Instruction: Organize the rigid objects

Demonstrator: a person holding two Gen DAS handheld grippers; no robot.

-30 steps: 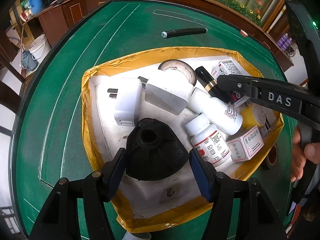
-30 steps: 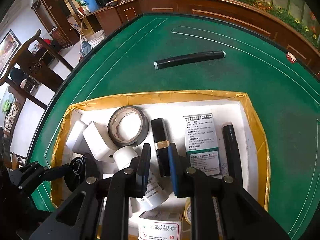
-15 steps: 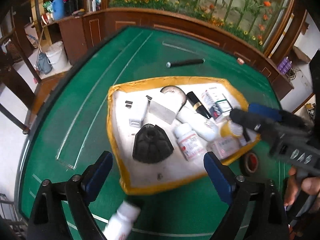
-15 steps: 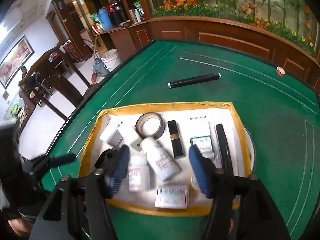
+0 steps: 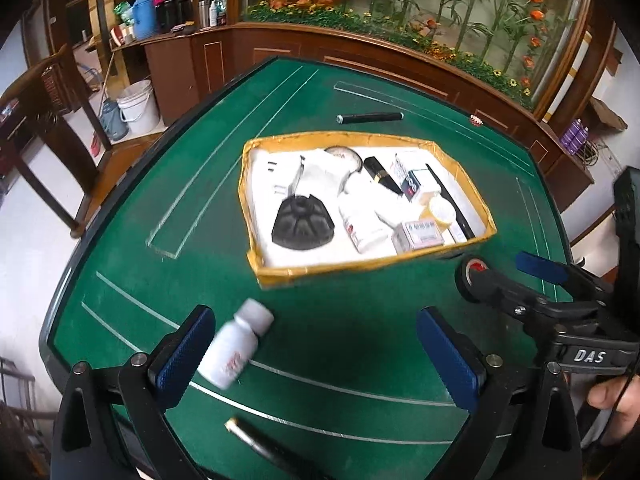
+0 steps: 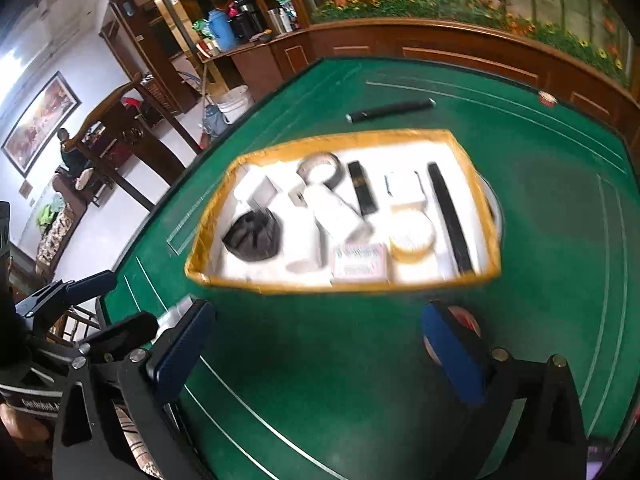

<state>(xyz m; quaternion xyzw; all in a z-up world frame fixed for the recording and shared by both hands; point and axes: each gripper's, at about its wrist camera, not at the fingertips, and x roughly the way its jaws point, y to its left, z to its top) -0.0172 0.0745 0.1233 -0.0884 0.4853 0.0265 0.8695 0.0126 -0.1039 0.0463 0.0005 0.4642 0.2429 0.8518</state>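
A yellow-rimmed tray [image 5: 372,268] [image 6: 400,286] on the green table holds a black ribbed cone [image 5: 303,222], white bottles [image 5: 362,228], small boxes [image 5: 418,234], a tape roll and black tubes. My left gripper [image 5: 314,320] hovers before the tray's near edge. Its jaws are opening and grip nothing. A white bottle [image 5: 236,344] lies on the felt beneath, close to the left finger. My right gripper [image 6: 318,312] hangs to the right, jaws opening, with only felt between them. A black tape roll [image 5: 472,276] lies under it.
A black tube [image 5: 372,117] [image 6: 390,111] lies on the felt beyond the tray. A gold-tipped pen [image 5: 256,440] lies near the front edge. Wooden panelling, a planter, a chair and buckets surround the table [image 5: 160,280]. A hand holds the right gripper's handle.
Both grippers have drawn back and up from over the tray while their jaws spread wide. The left one has left the black cone behind. The white bottle and pen have come into view.
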